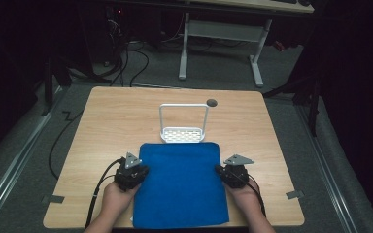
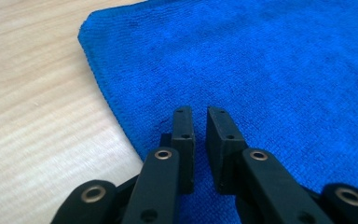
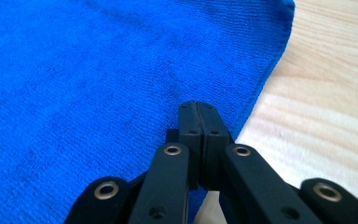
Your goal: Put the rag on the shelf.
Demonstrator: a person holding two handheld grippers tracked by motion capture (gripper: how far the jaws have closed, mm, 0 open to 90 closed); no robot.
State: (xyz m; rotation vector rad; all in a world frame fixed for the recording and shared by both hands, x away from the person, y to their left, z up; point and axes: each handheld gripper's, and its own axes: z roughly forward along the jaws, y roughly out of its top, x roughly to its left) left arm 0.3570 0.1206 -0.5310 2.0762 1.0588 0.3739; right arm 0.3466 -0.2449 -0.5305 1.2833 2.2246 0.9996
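A blue cloth (image 1: 179, 184) lies flat on the wooden table (image 1: 111, 121), reaching its near edge. My left gripper (image 1: 144, 171) rests at the cloth's left edge. In the left gripper view, the gripper (image 2: 199, 111) hovers low over the cloth (image 2: 270, 60), with a narrow gap between its pads and nothing in it. My right gripper (image 1: 219, 170) is at the cloth's right edge. In the right gripper view, that gripper (image 3: 199, 105) has its pads pressed together over the cloth (image 3: 98, 70) near its hem. I see no fold of cloth between them.
A white wire rack (image 1: 183, 124) stands just beyond the cloth's far edge. A small dark round thing (image 1: 211, 102) lies behind it. Grey tape pieces (image 1: 52, 198) mark the near corners. A desk frame (image 1: 221, 46) stands on the floor beyond the table.
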